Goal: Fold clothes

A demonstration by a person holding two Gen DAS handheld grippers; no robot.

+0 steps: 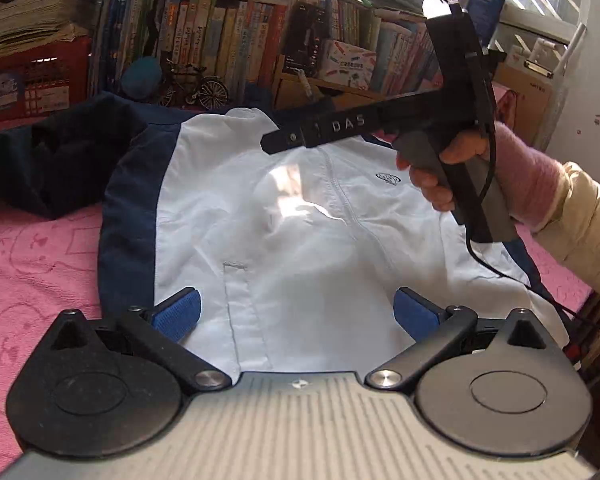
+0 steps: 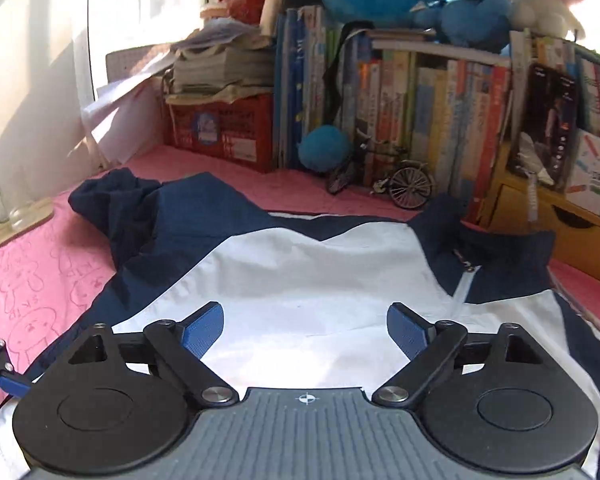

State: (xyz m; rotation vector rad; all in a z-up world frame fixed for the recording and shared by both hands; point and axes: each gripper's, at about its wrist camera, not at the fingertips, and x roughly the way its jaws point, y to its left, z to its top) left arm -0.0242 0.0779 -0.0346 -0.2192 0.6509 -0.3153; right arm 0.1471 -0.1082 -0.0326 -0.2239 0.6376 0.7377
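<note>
**Both grippers hovering open over the jacket**

I am holding my left gripper (image 1: 296, 312) above the lower front of the white and navy jacket (image 1: 300, 232), and its blue pads (image 1: 178, 314) are standing wide apart with nothing between them. The jacket is lying spread flat on the pink bedcover (image 1: 32, 264), front side up, with its zip line running up the middle and a small crest on the chest. One navy sleeve (image 1: 56, 160) is lying bunched off to the left.

My right gripper (image 2: 305, 330) is also gaping open, its fingers (image 2: 204, 330) spread over the white panel near the collar (image 2: 496, 256), gripping nothing. In the left wrist view, my right hand (image 1: 440, 172) is wrapping the grey handle of that gripper, raised above the jacket's chest, with a pink cuff (image 1: 528, 176) showing at the wrist.

Behind the bed, a row of books (image 2: 420, 112) is standing, with a small model bicycle (image 2: 404, 184) in front of it.
</note>
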